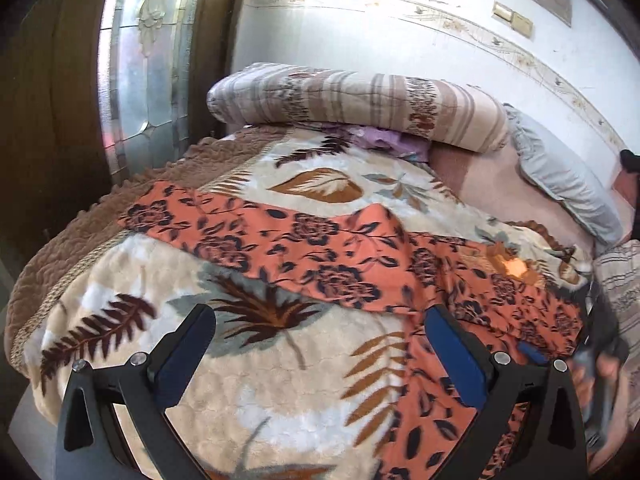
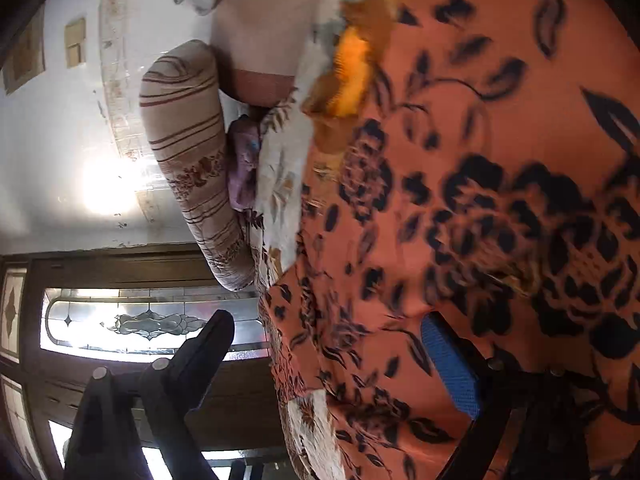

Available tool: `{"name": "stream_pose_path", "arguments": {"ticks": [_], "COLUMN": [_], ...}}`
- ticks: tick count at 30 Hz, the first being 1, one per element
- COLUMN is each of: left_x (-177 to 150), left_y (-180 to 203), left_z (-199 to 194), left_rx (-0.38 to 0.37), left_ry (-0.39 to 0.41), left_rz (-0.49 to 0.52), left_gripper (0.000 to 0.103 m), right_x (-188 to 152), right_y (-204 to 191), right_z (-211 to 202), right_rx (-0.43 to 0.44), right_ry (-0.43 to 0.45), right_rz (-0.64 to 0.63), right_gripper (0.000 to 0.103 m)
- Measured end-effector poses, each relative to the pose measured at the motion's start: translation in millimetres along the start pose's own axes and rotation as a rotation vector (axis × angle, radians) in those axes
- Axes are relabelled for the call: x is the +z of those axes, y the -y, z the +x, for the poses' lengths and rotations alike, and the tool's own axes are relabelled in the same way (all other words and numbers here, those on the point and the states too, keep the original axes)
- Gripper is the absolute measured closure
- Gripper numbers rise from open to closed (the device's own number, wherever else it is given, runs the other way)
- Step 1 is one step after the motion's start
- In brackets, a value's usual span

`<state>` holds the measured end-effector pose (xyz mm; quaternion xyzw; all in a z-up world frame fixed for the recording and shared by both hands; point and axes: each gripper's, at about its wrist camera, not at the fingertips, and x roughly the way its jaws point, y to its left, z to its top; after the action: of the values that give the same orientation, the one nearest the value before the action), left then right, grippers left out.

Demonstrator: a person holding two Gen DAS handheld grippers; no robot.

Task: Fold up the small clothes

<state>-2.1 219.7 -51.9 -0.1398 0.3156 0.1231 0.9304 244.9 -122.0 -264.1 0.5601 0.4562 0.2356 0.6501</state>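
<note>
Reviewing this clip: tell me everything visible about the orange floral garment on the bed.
The orange floral garment is thin woven-looking fabric, orange with dark navy roses and leaves. It lies spread and slightly rumpled across the leaf-patterned plush blanket, running from the bed's far left side toward the near right corner. The left gripper hovers open above its near edge, not holding it. In the right wrist view the cloth fills the frame, blurred, and the right gripper is open beside it.

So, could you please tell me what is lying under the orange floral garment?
The orange floral garment lies spread on a cream leaf-print blanket, which shows all around it. Whatever is beneath the garment's middle is covered.
</note>
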Motion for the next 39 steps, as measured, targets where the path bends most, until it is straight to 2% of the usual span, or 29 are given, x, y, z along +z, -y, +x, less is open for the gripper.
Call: {"name": "stream_pose_path", "arguments": {"ticks": [1, 4, 5, 8, 11, 13, 15, 16, 17, 18, 19, 20, 21, 22, 25, 27, 28, 29, 30, 31, 35, 36, 37, 38, 39], "left_x": [2.0, 10.1, 13.0, 20.4, 23.9, 21.7, 13.2, 9.3, 0.4, -7.9, -15.5, -23.4, -28.5, -30.6, -36.5, -39.5, -40.8, -42.1, -43.0, -43.4, -40.4, -40.5, -39.7, -36.3, -33.6], "left_y": [5.5, 32.7, 48.3, 90.9, 135.1, 159.4, 184.3, 189.2, 196.1, 199.4, 201.1, 200.1, 198.2, 198.9, 208.9, 213.8, 215.5, 217.8, 218.5, 217.6, 212.5, 212.0, 211.4, 209.8, 207.6], "left_z": [1.9, 19.1, 29.3, 54.2, 78.3, 95.1, 124.5, 134.8, 154.4, 167.4, 180.4, 191.6, 195.8, 193.6, 191.7, 192.6, 192.1, 191.8, 190.3, 188.7, 195.3, 194.5, 195.6, 195.6, 194.4], "left_rx": [-0.019, -0.111, -0.169, -0.247, -0.325, -0.351, -0.355, -0.348, -0.304, -0.262, -0.224, -0.194, -0.188, -0.190, -0.160, -0.149, -0.150, -0.152, -0.154, -0.157, -0.157, -0.158, -0.160, -0.174, -0.190], "left_ry": [-0.003, -0.051, -0.082, -0.139, -0.181, -0.204, -0.261, -0.285, -0.330, -0.368, -0.409, -0.441, -0.436, -0.405, -0.389, -0.385, -0.383, -0.382, -0.382, -0.382, -0.366, -0.363, -0.363, -0.368, -0.373], "left_rz": [0.002, 0.003, 0.010, 0.041, 0.081, 0.114, 0.132, 0.141, 0.160, 0.175, 0.193, 0.208, 0.220, 0.238, 0.294, 0.310, 0.313, 0.316, 0.320, 0.324, 0.342, 0.337, 0.330, 0.314, 0.297], "left_gripper": [0.000, 0.000, 0.000, 0.000, 0.000, 0.000, 0.000, 0.000, 0.000, 0.000, 0.000, 0.000, 0.000, 0.000, 0.000, 0.000, 0.000, 0.000, 0.000, 0.000, 0.000, 0.000, 0.000, 0.000, 0.000], "right_x": [-4.0, -6.3, -3.3, 8.6, 37.0, 65.1, 91.2, 107.0, 120.3, 131.8, 136.6, 136.6, 135.5, 134.8, 149.4, 167.5, 183.5, 196.0, 204.0, 202.5, 182.0, 179.9, 181.3, 185.3, 187.7], "right_y": [1.7, -14.2, -16.9, -19.0, -7.1, 3.6, 20.0, 33.2, 47.7, 64.4, 76.3, 70.8, 57.3, 38.8, 11.0, 7.6, 15.8, 31.0, 48.8, 50.2, 5.7, 3.7, 7.3, 17.6, 26.6], "right_z": [-17.7, -72.2, -88.1, -147.2, -187.9, -199.6, -202.2, -205.3, -207.4, -213.4, -222.2, -228.7, -233.6, -236.3, -228.4, -220.5, -214.3, -207.9, -208.4, -217.8, -229.3, -229.3, -224.1, -217.6, -213.8], "right_rx": [0.037, 0.029, 0.024, 0.008, 0.037, 0.094, 0.118, 0.062, -0.011, -0.055, -0.011, 0.019, 0.002, -0.018, 0.071, 0.007, -0.062, -0.140, -0.161, -0.113, -0.031, -0.038, -0.109, -0.223, -0.264], "right_ry": [0.008, 0.028, 0.042, 0.122, 0.184, 0.194, 0.174, 0.189, 0.202, 0.224, 0.230, 0.226, 0.227, 0.220, 0.161, 0.217, 0.234, 0.226, 0.228, 0.272, 0.267, 0.269, 0.260, 0.242, 0.231], "right_rz": [-0.028, -0.176, -0.203, -0.260, -0.239, -0.188, -0.142, -0.125, -0.098, -0.041, 0.034, 0.022, -0.041, -0.127, -0.181, -0.195, -0.185, -0.131, -0.041, -0.005, -0.180, -0.199, -0.217, -0.206, -0.186], "right_gripper": [0.010, 0.009, 0.009, 0.009, 0.008, 0.008, 0.008, 0.008, 0.011, 0.020, 0.027, 0.025, 0.022, 0.014, 0.012, 0.012, 0.012, 0.012, 0.015, 0.015, 0.012, 0.010, 0.006, 0.008, 0.009]}}
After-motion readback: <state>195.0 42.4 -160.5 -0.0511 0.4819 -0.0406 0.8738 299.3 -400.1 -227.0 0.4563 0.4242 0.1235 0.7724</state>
